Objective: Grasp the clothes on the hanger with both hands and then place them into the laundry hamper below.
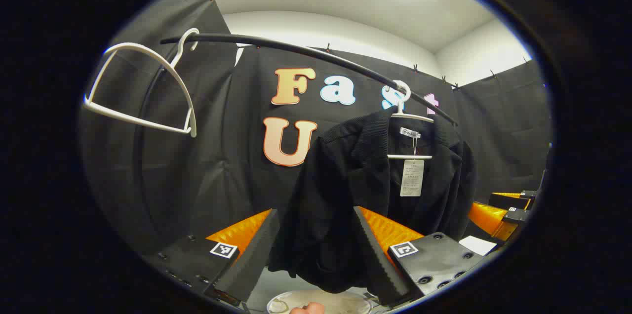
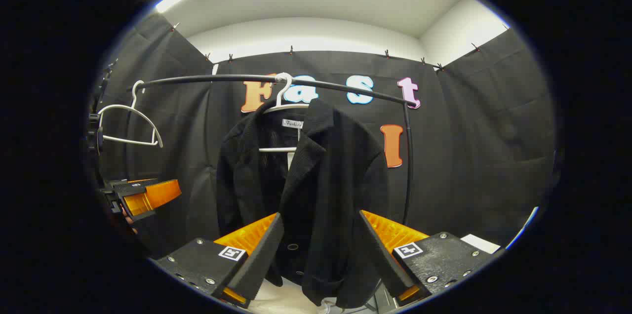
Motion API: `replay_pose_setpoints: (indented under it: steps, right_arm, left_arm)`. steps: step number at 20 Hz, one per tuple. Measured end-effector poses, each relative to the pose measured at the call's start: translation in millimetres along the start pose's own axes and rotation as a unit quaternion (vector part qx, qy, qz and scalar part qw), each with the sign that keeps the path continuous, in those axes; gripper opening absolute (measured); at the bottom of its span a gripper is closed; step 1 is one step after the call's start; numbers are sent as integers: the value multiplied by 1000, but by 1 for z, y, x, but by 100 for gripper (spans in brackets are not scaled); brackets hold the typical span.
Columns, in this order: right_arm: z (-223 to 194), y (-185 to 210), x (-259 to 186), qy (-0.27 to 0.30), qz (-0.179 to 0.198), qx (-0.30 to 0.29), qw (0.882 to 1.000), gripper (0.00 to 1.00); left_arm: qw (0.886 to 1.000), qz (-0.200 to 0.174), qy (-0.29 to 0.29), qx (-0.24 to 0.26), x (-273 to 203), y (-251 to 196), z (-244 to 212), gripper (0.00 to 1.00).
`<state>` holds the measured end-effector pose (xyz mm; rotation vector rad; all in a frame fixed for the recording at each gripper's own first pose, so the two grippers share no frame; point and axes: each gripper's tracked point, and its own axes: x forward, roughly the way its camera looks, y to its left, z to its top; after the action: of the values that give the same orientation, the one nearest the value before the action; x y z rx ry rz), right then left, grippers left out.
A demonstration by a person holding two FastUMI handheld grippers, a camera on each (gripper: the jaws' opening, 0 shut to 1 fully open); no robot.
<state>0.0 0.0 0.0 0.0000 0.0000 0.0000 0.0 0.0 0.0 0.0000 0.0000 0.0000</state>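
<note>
A black jacket (image 1: 345, 176) hangs on a white hanger (image 1: 410, 116) from a black rail (image 1: 296, 50), with a paper tag (image 1: 412, 178) at its collar. My left gripper (image 1: 316, 213) is open, and the jacket's left side shows between its fingers. In the right gripper view the jacket (image 2: 326, 166) fills the middle, and my right gripper (image 2: 321, 215) is open with the buttoned front between its fingers. I cannot tell whether either gripper touches the cloth. A pale round rim (image 1: 281, 301), seemingly the hamper, sits below the jacket.
An empty white hanger (image 1: 143, 87) hangs at the rail's left end, also the empty hanger (image 2: 128, 126). The right gripper (image 1: 498, 213) shows at the far right, the left gripper (image 2: 143, 198) at the far left. The rail's post (image 2: 408, 156) stands right of the jacket.
</note>
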Motion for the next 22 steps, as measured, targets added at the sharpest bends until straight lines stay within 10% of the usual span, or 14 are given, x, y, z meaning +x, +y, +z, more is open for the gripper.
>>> replay_pose_setpoints:
  steps: [22]
  right_arm:
    - [-12, 9, 6, 16, -1, 9, 1000, 94]
  left_arm:
    - [1000, 11, -4, 3, 5, 11, -5, 100]
